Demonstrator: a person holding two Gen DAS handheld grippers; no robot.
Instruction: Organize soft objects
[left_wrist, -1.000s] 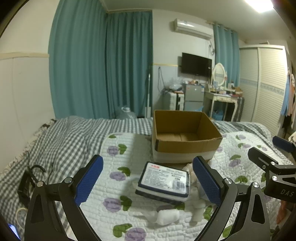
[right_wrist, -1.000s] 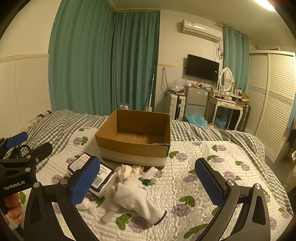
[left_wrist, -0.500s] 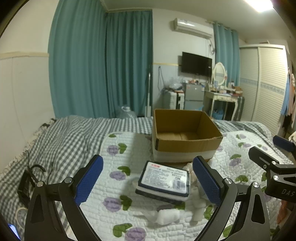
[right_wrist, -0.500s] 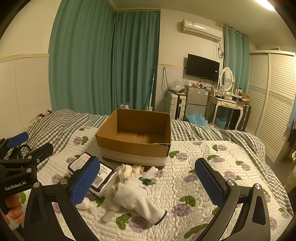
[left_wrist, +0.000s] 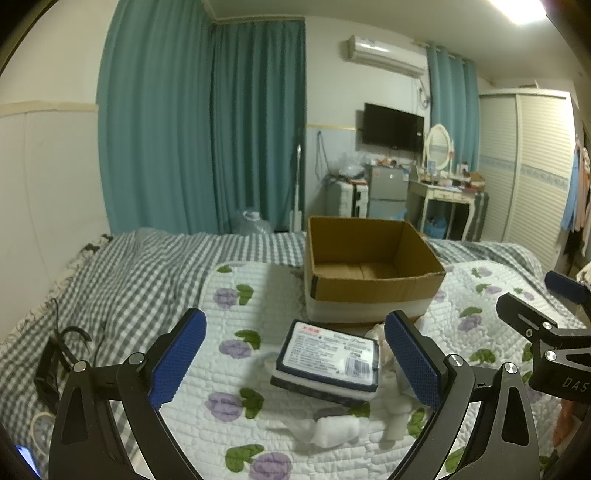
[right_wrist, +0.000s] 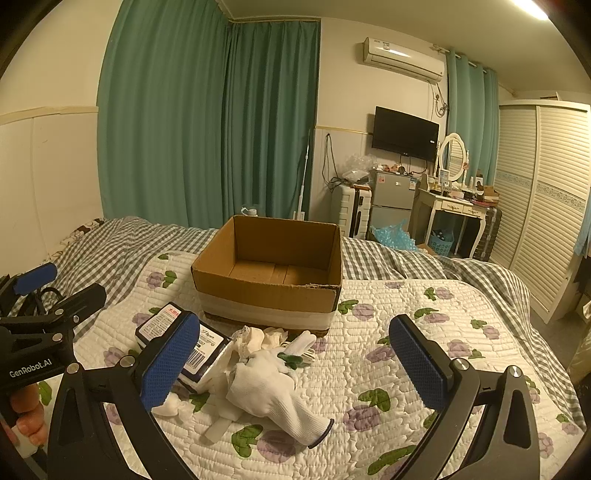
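An open, empty cardboard box (left_wrist: 369, 273) (right_wrist: 269, 277) stands on the quilted bed. In front of it lies a dark-edged tissue pack (left_wrist: 327, 360) (right_wrist: 170, 325), with a pile of white gloves and cloths (right_wrist: 273, 376) beside it. A small white cloth wad (left_wrist: 336, 428) lies nearest the left gripper. My left gripper (left_wrist: 295, 362) is open and empty, hovering above the tissue pack. My right gripper (right_wrist: 291, 365) is open and empty, hovering above the glove pile. Each gripper shows at the edge of the other's view.
A floral white quilt (right_wrist: 424, 332) covers a grey checked blanket (left_wrist: 122, 273). Black cables (left_wrist: 62, 350) lie at the bed's left edge. Beyond the bed are curtains, a small fridge (right_wrist: 393, 199), a dressing table (right_wrist: 458, 206) and a wardrobe (right_wrist: 546, 206).
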